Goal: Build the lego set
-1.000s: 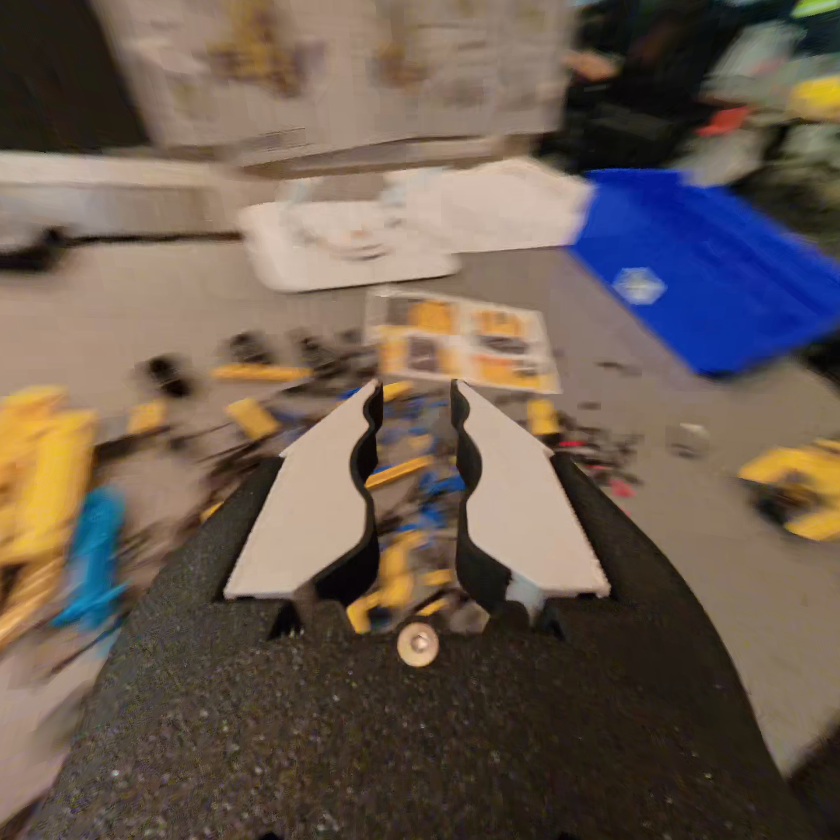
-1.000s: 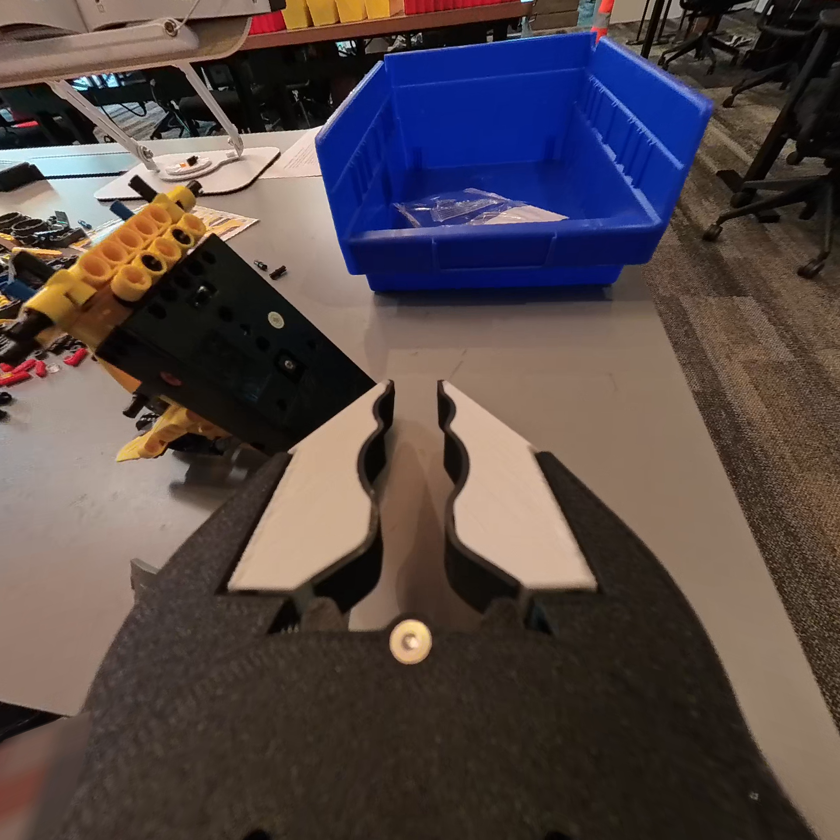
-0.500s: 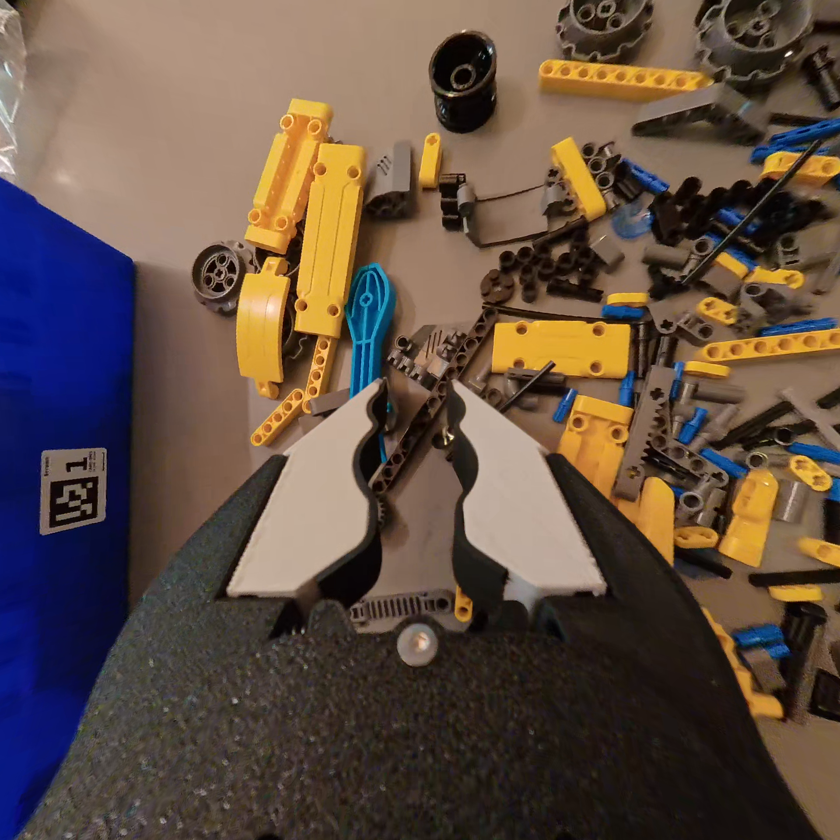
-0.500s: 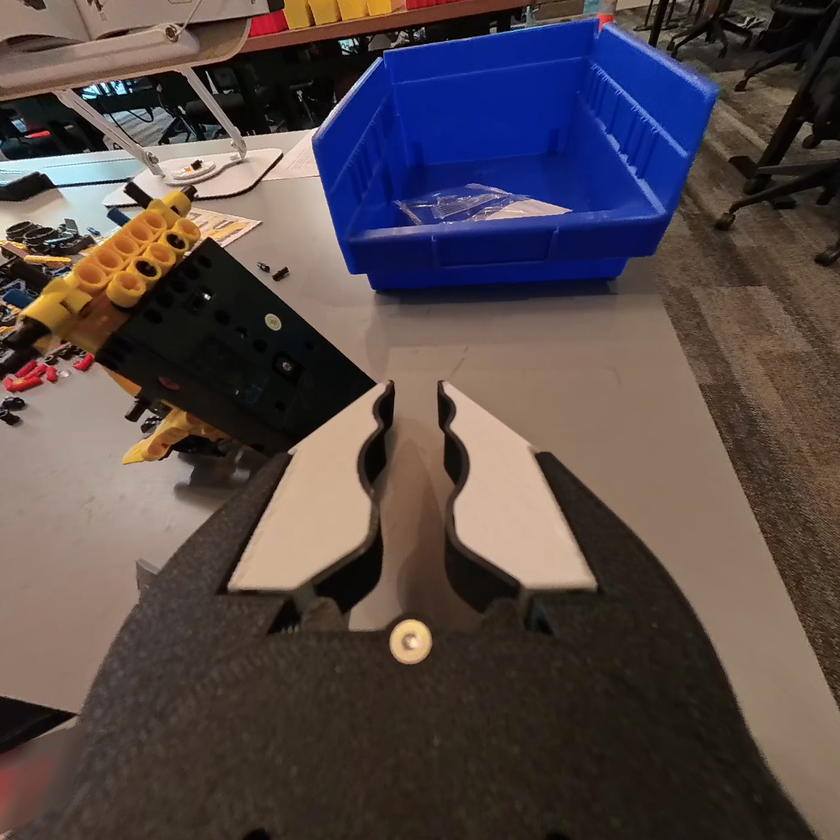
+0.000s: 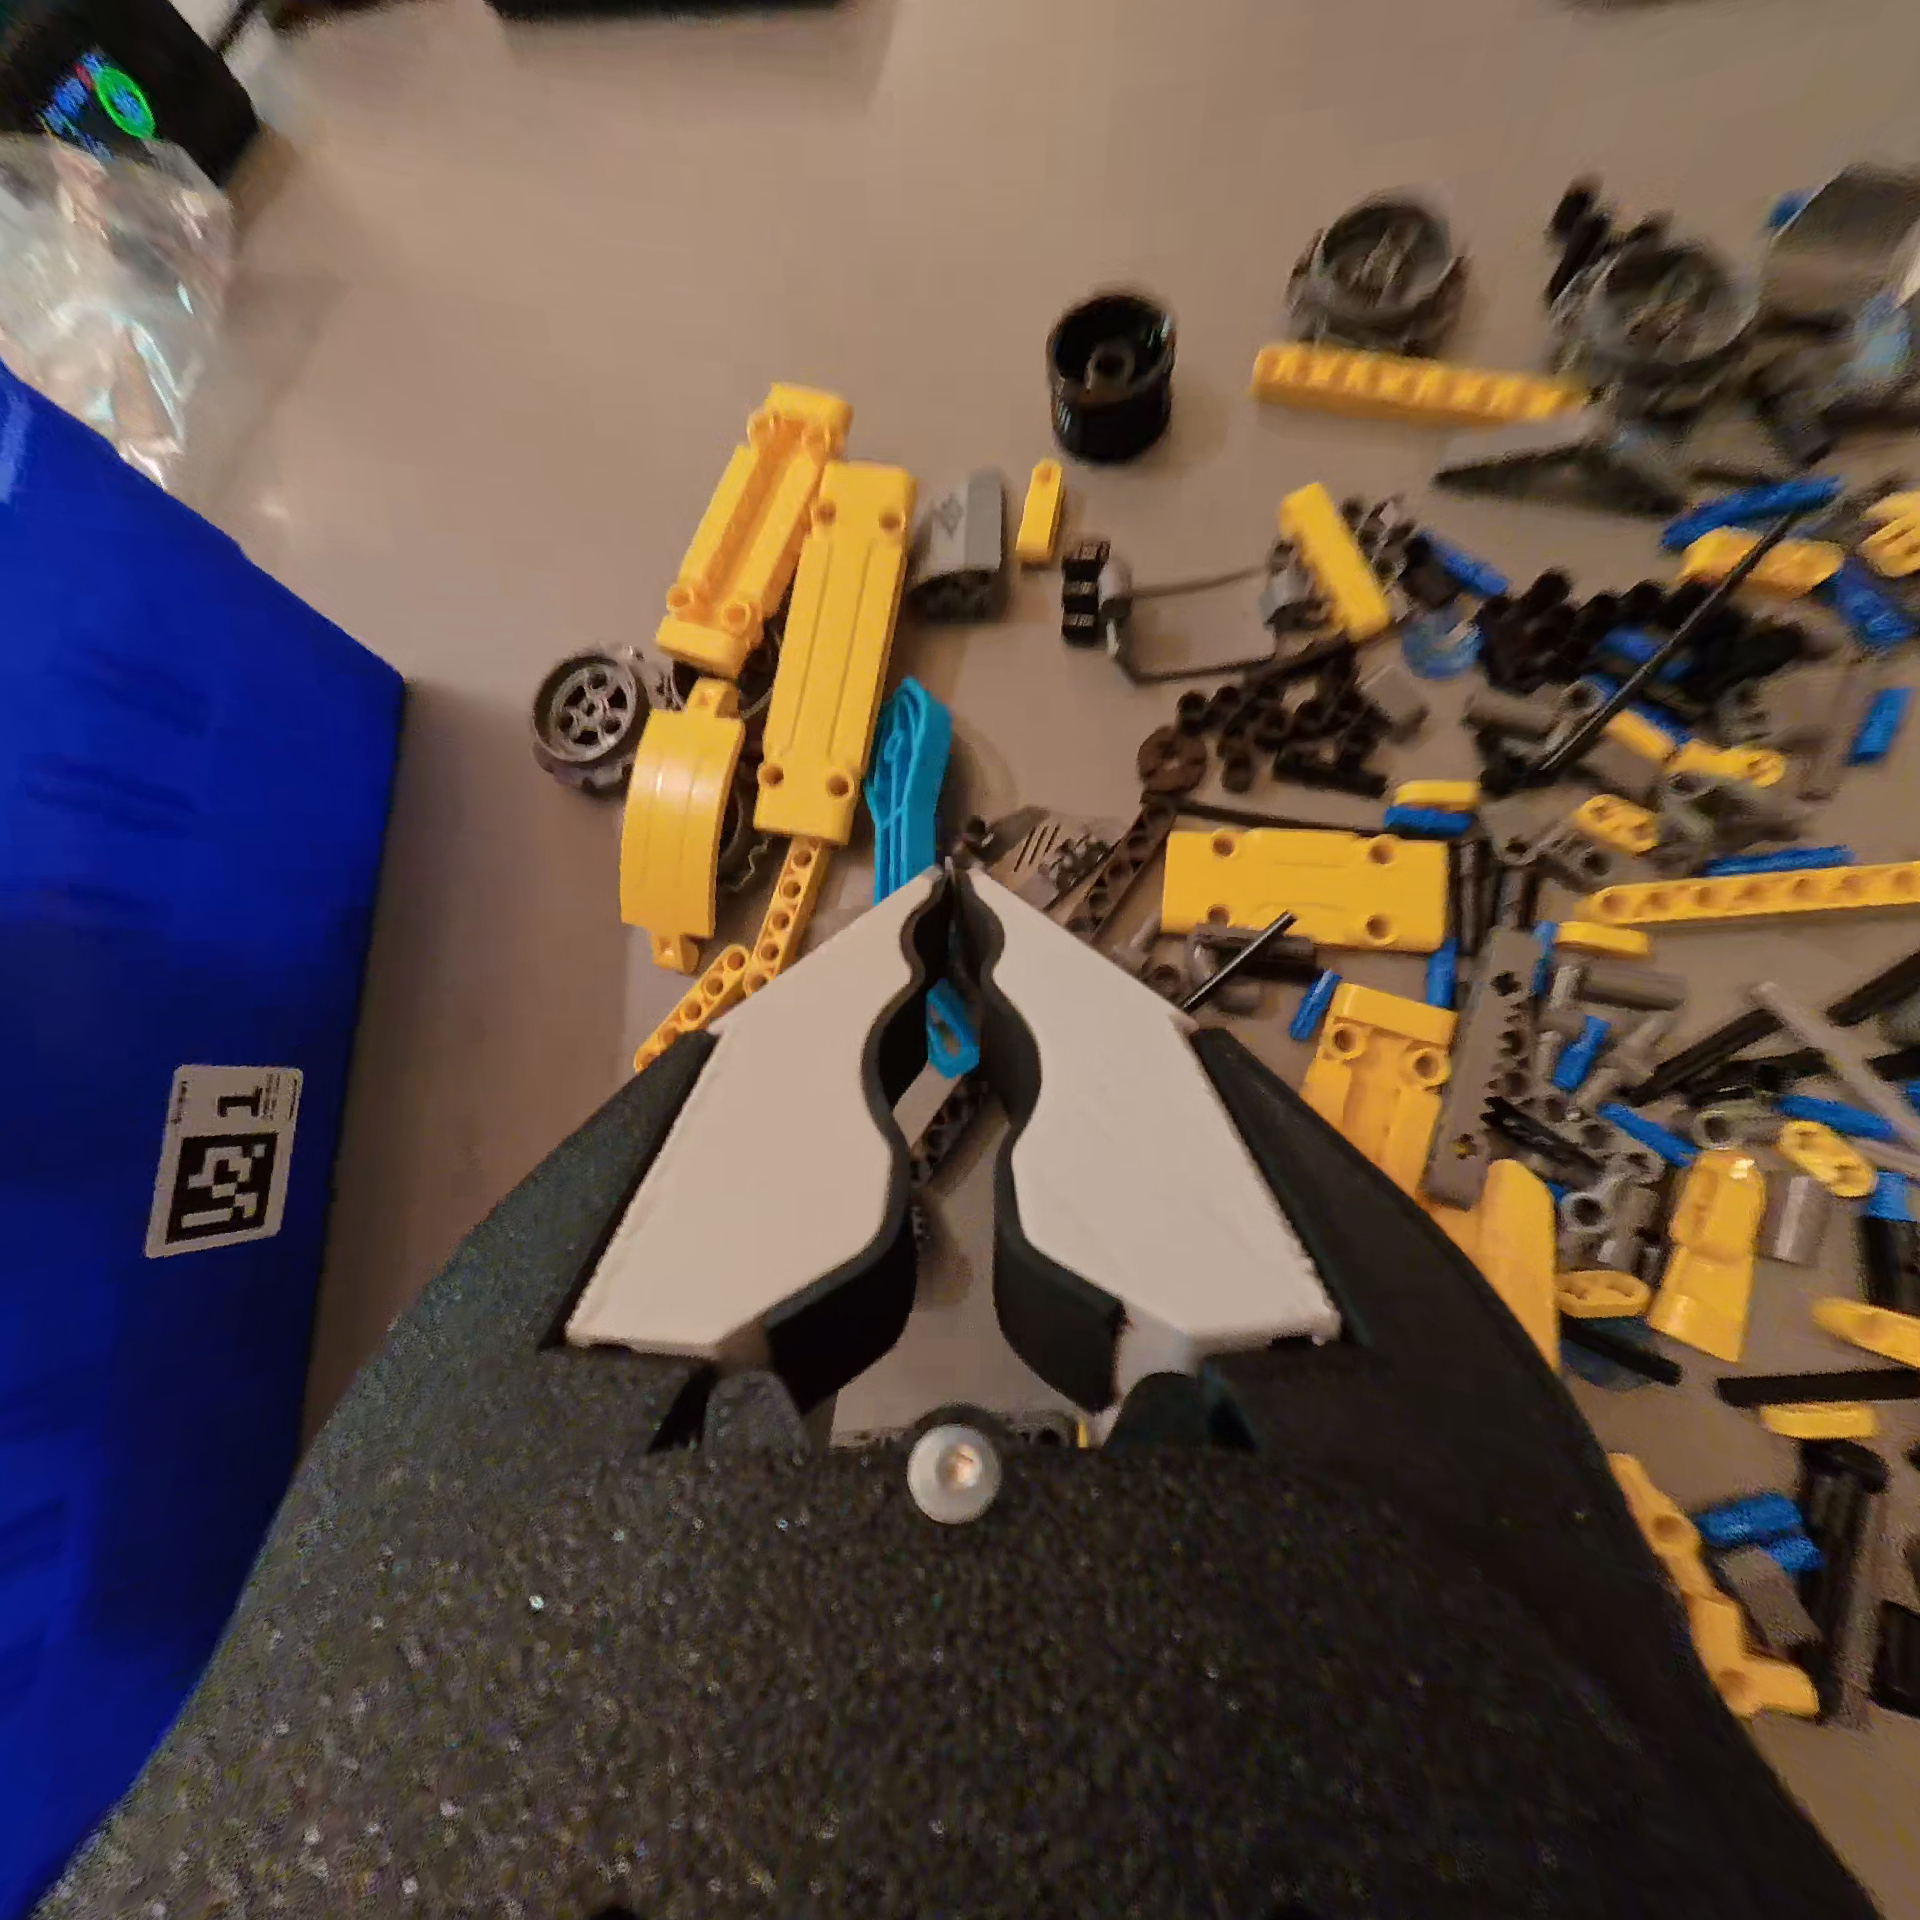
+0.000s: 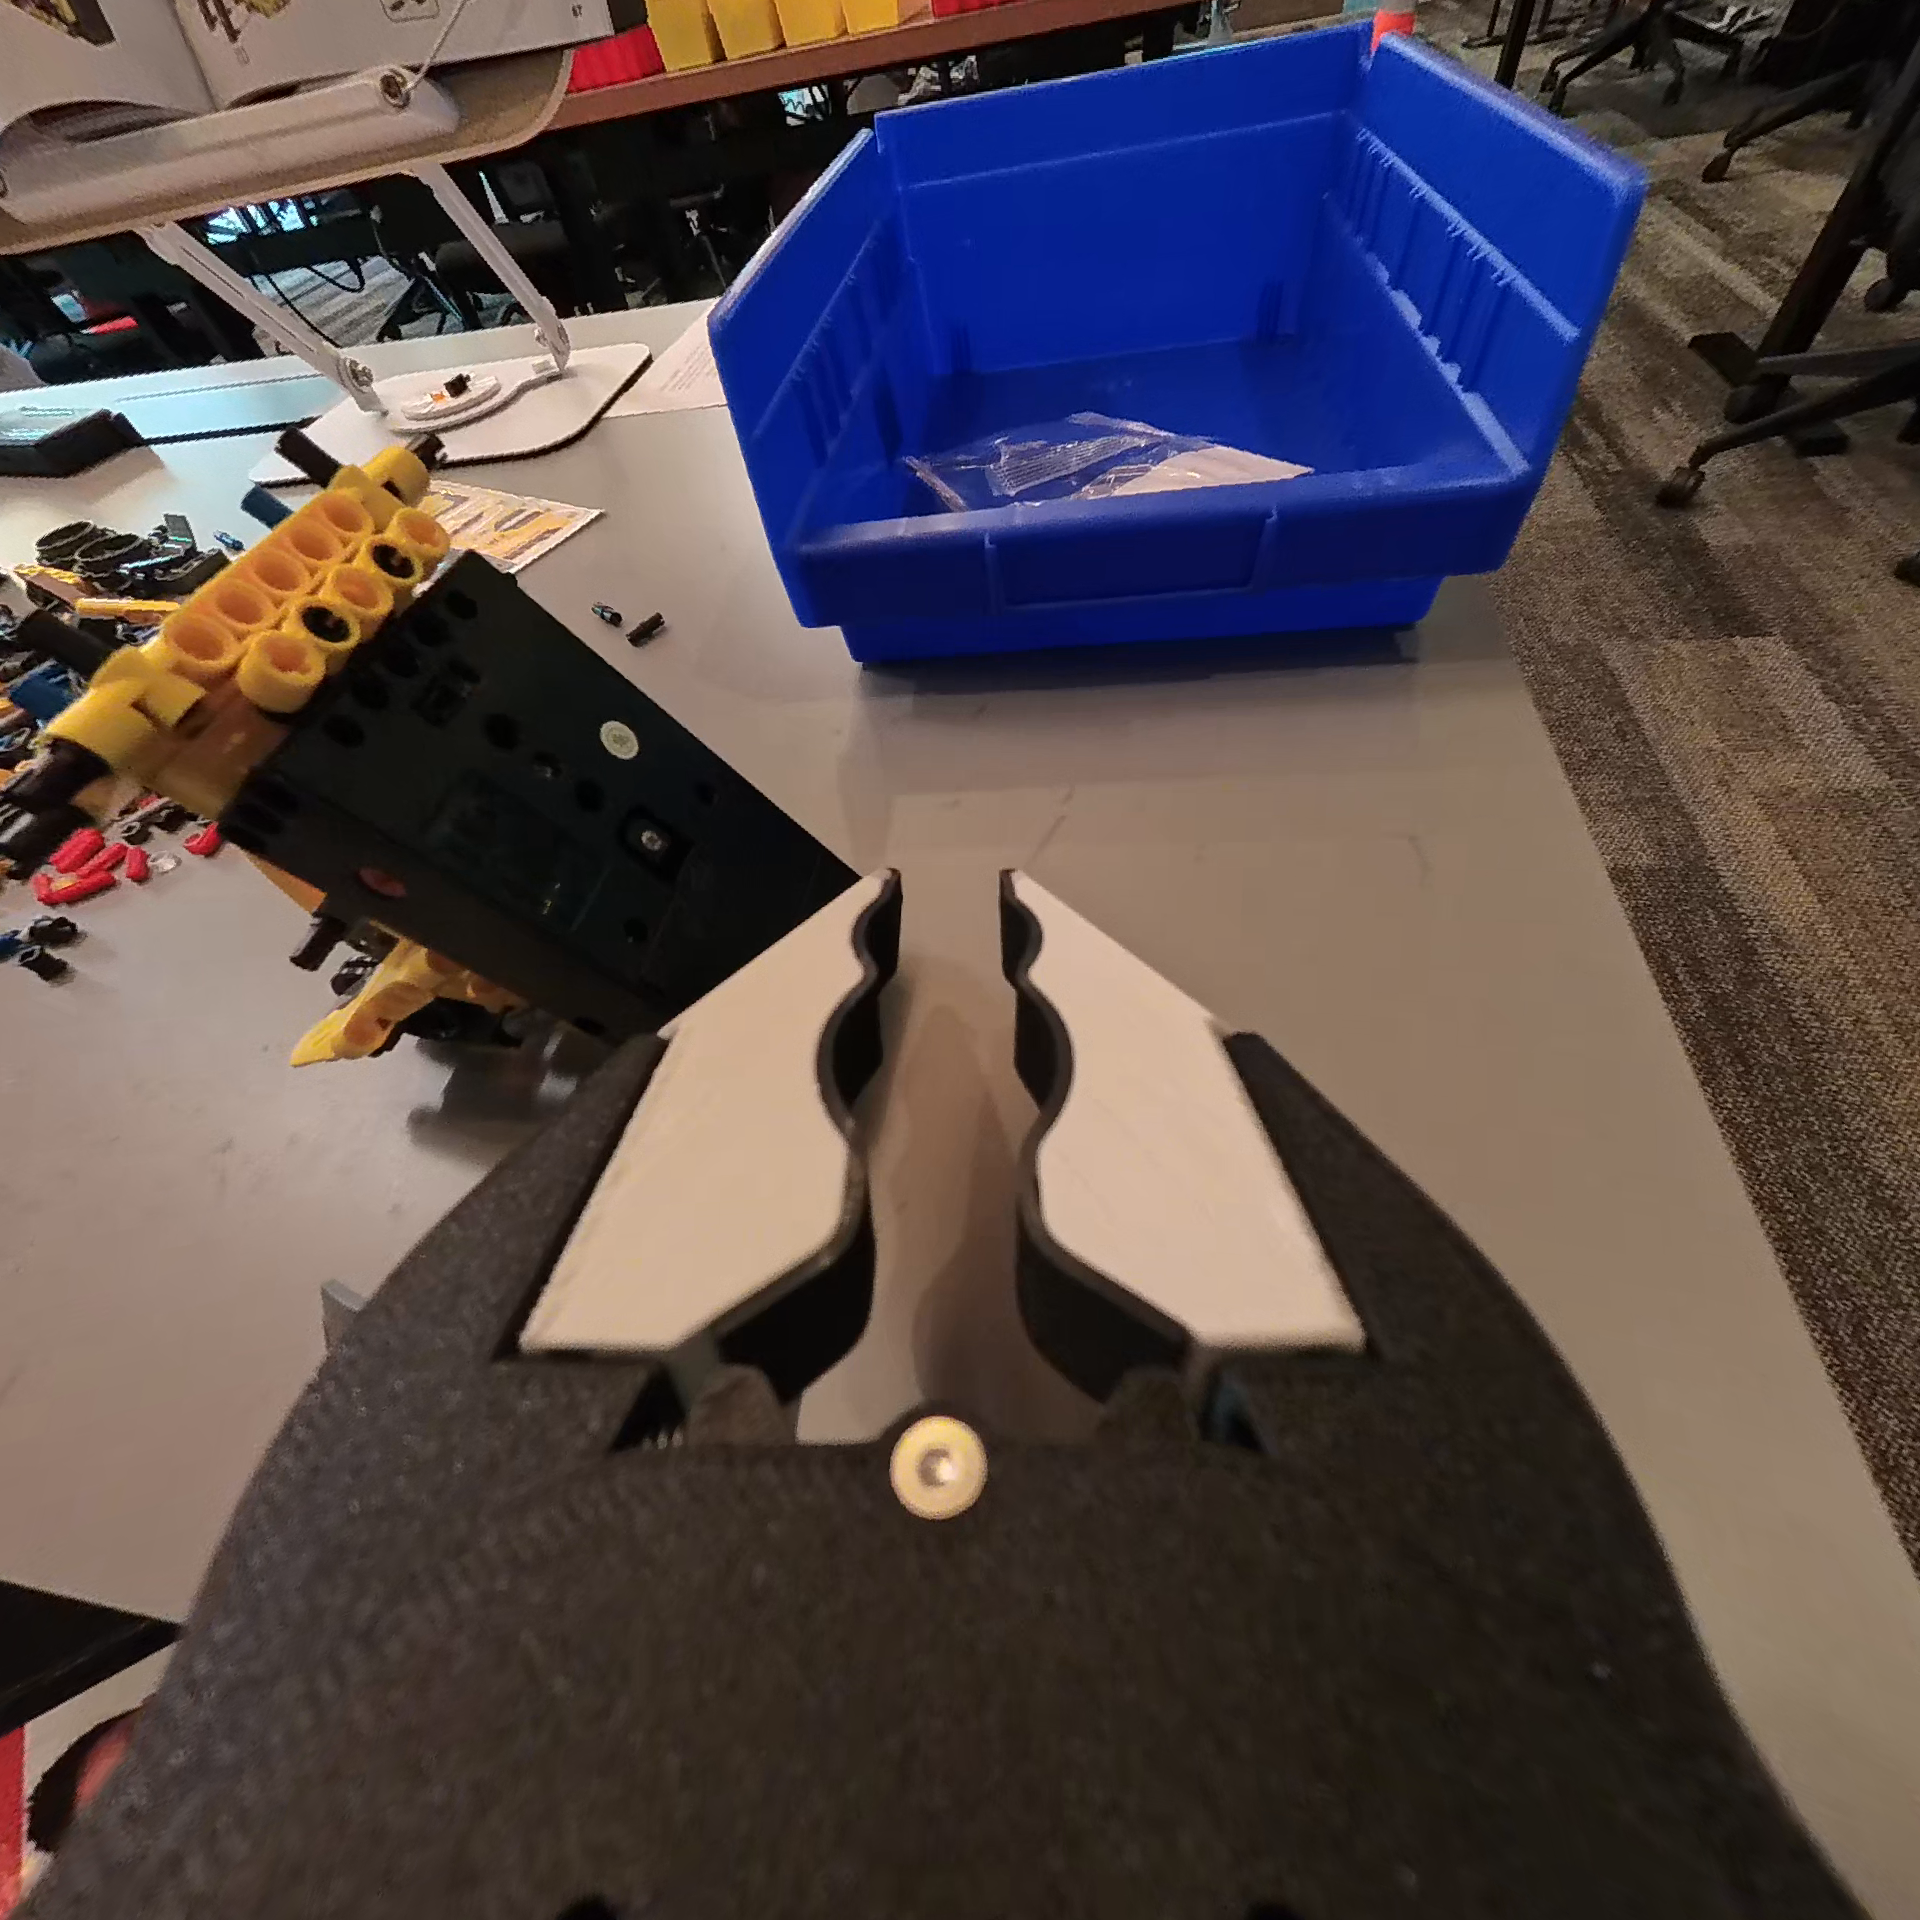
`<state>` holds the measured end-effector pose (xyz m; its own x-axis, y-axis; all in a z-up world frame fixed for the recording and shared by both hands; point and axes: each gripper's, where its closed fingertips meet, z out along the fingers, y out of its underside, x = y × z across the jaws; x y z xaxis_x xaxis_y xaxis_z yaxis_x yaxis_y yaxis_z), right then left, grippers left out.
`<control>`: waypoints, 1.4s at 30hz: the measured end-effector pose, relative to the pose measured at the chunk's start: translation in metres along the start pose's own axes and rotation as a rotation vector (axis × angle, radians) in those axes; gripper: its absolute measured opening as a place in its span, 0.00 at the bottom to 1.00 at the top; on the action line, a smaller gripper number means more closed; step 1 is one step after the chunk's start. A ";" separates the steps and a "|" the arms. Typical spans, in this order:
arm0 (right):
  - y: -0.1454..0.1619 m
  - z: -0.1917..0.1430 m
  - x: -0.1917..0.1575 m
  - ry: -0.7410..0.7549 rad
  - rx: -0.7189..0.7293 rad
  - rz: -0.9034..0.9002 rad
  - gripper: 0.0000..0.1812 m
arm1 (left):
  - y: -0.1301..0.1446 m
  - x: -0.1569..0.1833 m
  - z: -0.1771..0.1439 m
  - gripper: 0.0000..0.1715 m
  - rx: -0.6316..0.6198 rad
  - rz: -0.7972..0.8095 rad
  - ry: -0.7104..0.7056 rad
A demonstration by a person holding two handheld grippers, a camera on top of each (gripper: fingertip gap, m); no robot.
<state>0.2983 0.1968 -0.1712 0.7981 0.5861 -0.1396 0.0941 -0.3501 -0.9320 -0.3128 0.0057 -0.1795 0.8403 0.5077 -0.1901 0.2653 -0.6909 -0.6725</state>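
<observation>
Your left gripper (image 5: 951,891) was pinched at tips on turquoise flat piece (image 5: 909,774), above parts pile at frame centre. Blue bin (image 5: 156,883) sat at left edge. Your right gripper (image 6: 948,896) stood parted, empty, over bare worktop (image 6: 1299,935); black-and-yellow block assembly (image 6: 436,790) just left, touching nothing.

There is 1 blue bin (image 6: 1143,312) with 1 clear bag (image 6: 1101,468) inside it, and 1 black and yellow brick model (image 6: 468,790). Among the loose bricks are 1 light blue piece (image 5: 906,790) and 1 black wheel (image 5: 1110,376). The other small bricks are too many and too blurry to count.
</observation>
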 end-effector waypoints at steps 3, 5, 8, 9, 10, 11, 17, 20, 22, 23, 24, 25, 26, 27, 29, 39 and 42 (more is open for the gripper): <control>0.000 0.000 0.000 0.000 0.000 -0.002 0.10 | -0.023 0.014 -0.022 0.00 0.130 -0.049 0.126; 0.000 0.000 0.000 0.001 0.001 -0.003 0.10 | -0.040 0.029 -0.042 0.00 0.237 -0.116 0.274; -0.001 -0.001 0.000 0.001 0.006 -0.005 0.10 | -0.061 0.057 -0.075 0.00 0.369 -0.197 0.562; -0.001 -0.001 0.000 0.000 0.009 -0.005 0.10 | -0.065 0.066 -0.084 0.00 0.387 -0.223 0.658; -0.001 -0.001 0.000 -0.001 0.011 -0.004 0.10 | -0.067 0.075 -0.092 0.00 0.395 -0.242 0.747; -0.002 -0.001 0.000 -0.002 0.014 -0.003 0.10 | -0.068 0.083 -0.098 0.00 0.399 -0.252 0.830; -0.005 -0.005 -0.002 -0.031 0.046 0.012 0.10 | -0.072 0.138 -0.153 0.00 0.391 -0.278 1.368; -0.010 -0.009 -0.001 -0.002 0.077 -0.033 0.10 | -0.066 0.155 -0.145 0.00 0.333 -0.231 1.352; -0.011 -0.011 0.001 0.049 0.078 -0.107 0.10 | -0.058 0.162 -0.133 0.00 0.295 -0.160 1.265; -0.011 -0.011 0.001 0.073 0.071 -0.146 0.10 | -0.055 0.165 -0.131 0.00 0.279 -0.129 1.244; -0.012 -0.011 0.000 0.093 0.064 -0.183 0.10 | -0.053 0.165 -0.128 0.00 0.272 -0.109 1.220; -0.013 -0.011 -0.001 0.108 0.060 -0.217 0.10 | -0.051 0.164 -0.124 0.00 0.265 -0.097 1.182; -0.014 -0.011 -0.004 0.121 0.059 -0.249 0.10 | -0.051 0.161 -0.118 0.00 0.261 -0.088 1.136; -0.016 -0.010 -0.007 0.129 0.061 -0.277 0.10 | -0.049 0.157 -0.112 0.00 0.254 -0.081 1.090; -0.021 -0.011 -0.013 0.140 0.072 -0.320 0.10 | -0.042 0.150 -0.095 0.01 0.212 -0.061 1.001; -0.079 -0.048 -0.124 -0.168 0.315 -0.300 0.10 | -0.026 0.150 -0.063 0.07 0.121 0.012 0.866; -0.060 -0.044 -0.238 -0.543 0.243 -0.259 0.11 | -0.027 0.153 -0.061 0.08 0.121 0.017 0.845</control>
<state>0.1285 0.0462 -0.0674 0.3467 0.9379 0.0103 0.0549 -0.0093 -0.9984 -0.1630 0.0703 -0.1473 0.9270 -0.0897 0.3641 0.2375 -0.6108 -0.7553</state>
